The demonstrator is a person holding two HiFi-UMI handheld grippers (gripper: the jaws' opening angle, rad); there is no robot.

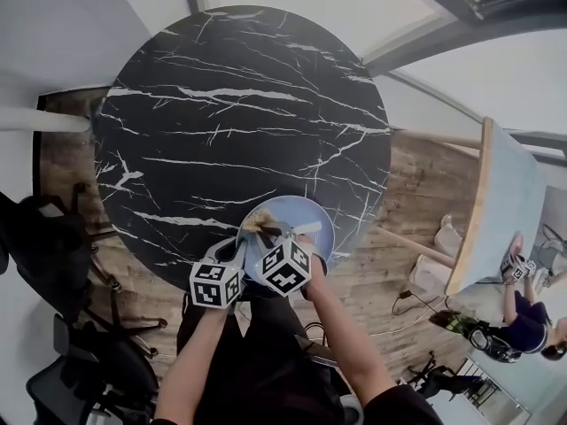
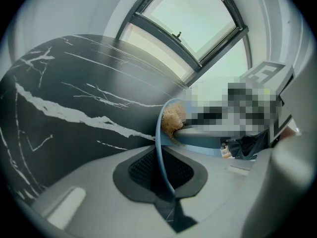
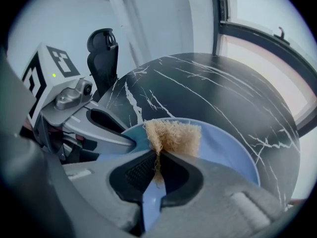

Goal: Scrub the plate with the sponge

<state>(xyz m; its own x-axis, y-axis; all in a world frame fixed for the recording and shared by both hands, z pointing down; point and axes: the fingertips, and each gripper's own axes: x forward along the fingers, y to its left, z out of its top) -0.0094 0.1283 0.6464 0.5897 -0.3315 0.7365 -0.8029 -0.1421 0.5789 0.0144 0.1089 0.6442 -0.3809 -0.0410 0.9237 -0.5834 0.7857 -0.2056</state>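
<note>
A light blue plate lies at the near edge of a round black marble table. My left gripper is shut on the plate's near-left rim; in the left gripper view the rim runs edge-on between the dark pads of that gripper. My right gripper is shut on a tan fibrous sponge, which rests on the plate's left part. In the right gripper view the sponge sticks out past the tips of the right gripper over the plate.
Black office chairs stand to the table's left on the wooden floor. A pale tabletop on wooden legs and a person are at the right. Most of the marble top beyond the plate is bare. Large windows lie past the table.
</note>
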